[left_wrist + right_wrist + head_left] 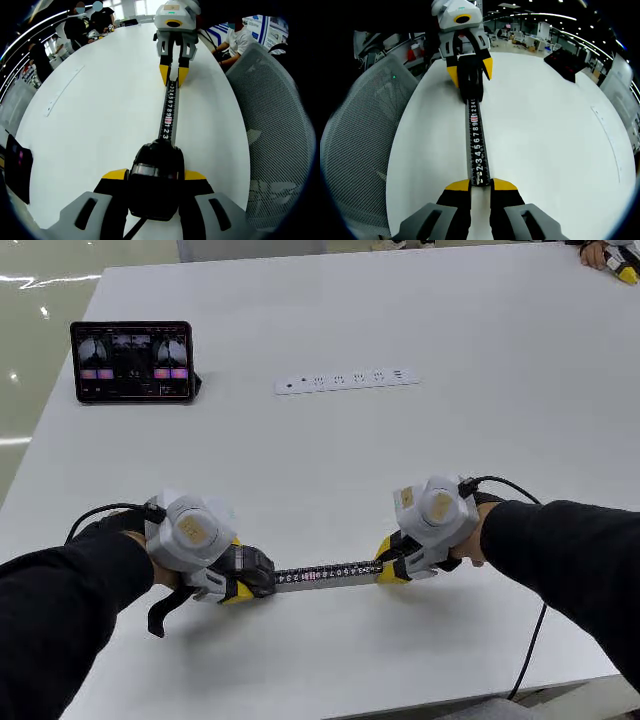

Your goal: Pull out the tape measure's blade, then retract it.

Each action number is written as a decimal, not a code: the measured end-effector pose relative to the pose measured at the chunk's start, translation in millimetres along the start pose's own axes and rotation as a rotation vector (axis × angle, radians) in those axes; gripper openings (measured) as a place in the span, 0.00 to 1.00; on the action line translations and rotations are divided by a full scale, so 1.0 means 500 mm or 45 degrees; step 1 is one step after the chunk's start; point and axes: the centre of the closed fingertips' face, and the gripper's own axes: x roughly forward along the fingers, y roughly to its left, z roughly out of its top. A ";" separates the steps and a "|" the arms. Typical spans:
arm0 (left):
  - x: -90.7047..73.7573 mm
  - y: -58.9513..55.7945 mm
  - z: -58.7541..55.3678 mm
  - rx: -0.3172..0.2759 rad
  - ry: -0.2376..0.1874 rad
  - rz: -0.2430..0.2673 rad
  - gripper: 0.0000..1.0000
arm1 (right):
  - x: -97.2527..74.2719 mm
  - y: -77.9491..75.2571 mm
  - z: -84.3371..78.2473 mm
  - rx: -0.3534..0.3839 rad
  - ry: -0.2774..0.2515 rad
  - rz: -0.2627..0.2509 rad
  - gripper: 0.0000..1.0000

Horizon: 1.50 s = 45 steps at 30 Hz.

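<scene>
Your left gripper [243, 578] squeezes the case [157, 172] between its fingers [116, 175]. The blade [325, 574] stretches over the table [400, 440], from those fingers across to your right gripper [388, 568], which pinches its tip. I think you are pulling now. Hold the case steady and move the tip straight and slow, so the blade does not twist.

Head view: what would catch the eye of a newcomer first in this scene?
The tape measure's blade stretches across the near part of the white table, between the two grippers. The left gripper holds the black case and the right gripper pinches the blade's end. Farther back, a lit tablet stands at the left and a white power strip lies near the middle.
</scene>
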 end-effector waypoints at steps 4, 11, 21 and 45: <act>0.000 0.001 0.000 0.000 0.000 -0.003 0.34 | -0.004 0.000 -0.004 -0.007 0.002 -0.002 0.10; 0.001 0.000 0.001 -0.003 -0.003 0.001 0.34 | -0.007 0.000 -0.008 -0.002 -0.007 -0.003 0.10; 0.003 0.001 0.001 -0.007 0.002 -0.010 0.34 | -0.013 -0.003 -0.018 0.002 -0.016 0.004 0.10; 0.001 0.001 0.000 0.006 0.014 0.000 0.34 | -0.041 -0.002 -0.053 0.023 0.002 -0.012 0.10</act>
